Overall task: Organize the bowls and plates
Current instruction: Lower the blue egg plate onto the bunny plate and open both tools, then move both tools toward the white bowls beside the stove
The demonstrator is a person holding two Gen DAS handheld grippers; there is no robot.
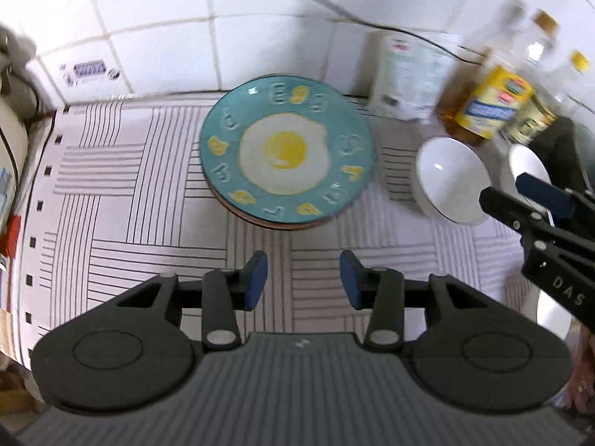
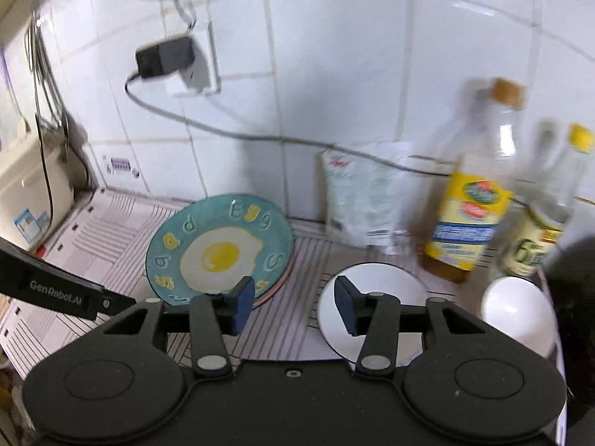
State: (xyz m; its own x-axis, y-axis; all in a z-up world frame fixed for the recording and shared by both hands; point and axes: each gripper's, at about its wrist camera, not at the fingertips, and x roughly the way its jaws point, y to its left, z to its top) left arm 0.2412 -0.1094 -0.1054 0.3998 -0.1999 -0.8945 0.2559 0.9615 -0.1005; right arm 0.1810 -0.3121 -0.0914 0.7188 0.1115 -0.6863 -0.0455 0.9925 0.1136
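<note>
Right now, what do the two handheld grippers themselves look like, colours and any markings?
Both are matte black plastic. The left gripper has dark blue pads on its fingers, silver pivot pins, round discs and a ribbed grey body. The right gripper matches. Side lettering reads "GenRobot.AI" on the left, "DAS" on the right.

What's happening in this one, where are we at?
A person is sorting dishes on a striped mat with a handheld gripper in each hand. Right now neither holds anything: the left gripper and right gripper both hang open above the mat. The teal egg plate sits on top of a stack of plates near the tiled wall, and two white bowls stand apart beside it, in front of the oil bottles.
</note>
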